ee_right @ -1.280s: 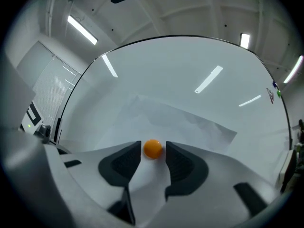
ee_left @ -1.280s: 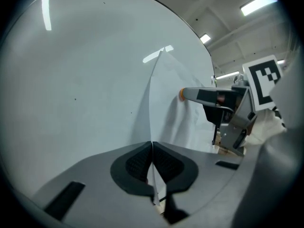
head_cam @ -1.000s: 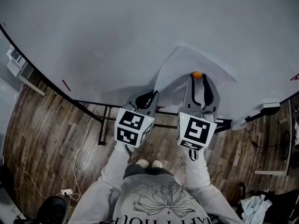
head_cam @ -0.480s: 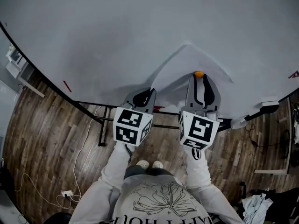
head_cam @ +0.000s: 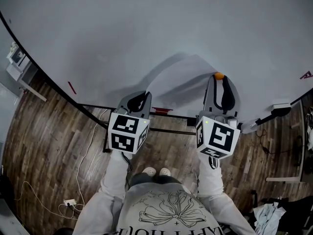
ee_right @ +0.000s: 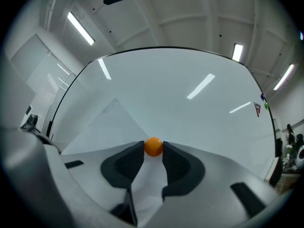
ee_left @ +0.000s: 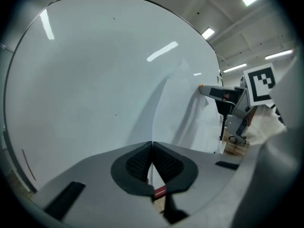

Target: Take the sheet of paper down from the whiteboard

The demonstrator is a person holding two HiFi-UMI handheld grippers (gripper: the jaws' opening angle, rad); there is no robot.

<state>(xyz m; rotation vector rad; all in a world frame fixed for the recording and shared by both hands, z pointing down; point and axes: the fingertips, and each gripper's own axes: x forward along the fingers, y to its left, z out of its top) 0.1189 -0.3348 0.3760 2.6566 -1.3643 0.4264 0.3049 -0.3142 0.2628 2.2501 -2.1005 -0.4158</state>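
On the whiteboard (head_cam: 122,33) a white sheet of paper (head_cam: 188,80) bulges off the surface and throws a shadow. My left gripper (head_cam: 142,96) is shut on the sheet's lower left edge; in the left gripper view the thin paper (ee_left: 187,118) runs straight into the closed pads (ee_left: 142,161). My right gripper (head_cam: 218,79) is at the sheet's right side. Its jaws have just been closing, and they now grip a small orange magnet (ee_right: 153,146) at their tips. The paper (ee_right: 109,122) spreads to the left below it. Whether the magnet still touches the board I cannot tell.
A red marker (head_cam: 161,110) lies on the board's tray, and an eraser (head_cam: 282,110) sits at the tray's right end. A red mark (head_cam: 307,75) is on the board's right edge. Below are the board's stand, the wooden floor with a cable and socket (head_cam: 70,201), and the person's shoes (head_cam: 156,172).
The two grippers have moved apart: the left one to the left with the paper's edge, the right one to the right with the orange magnet. The sheet is now stretched wider.
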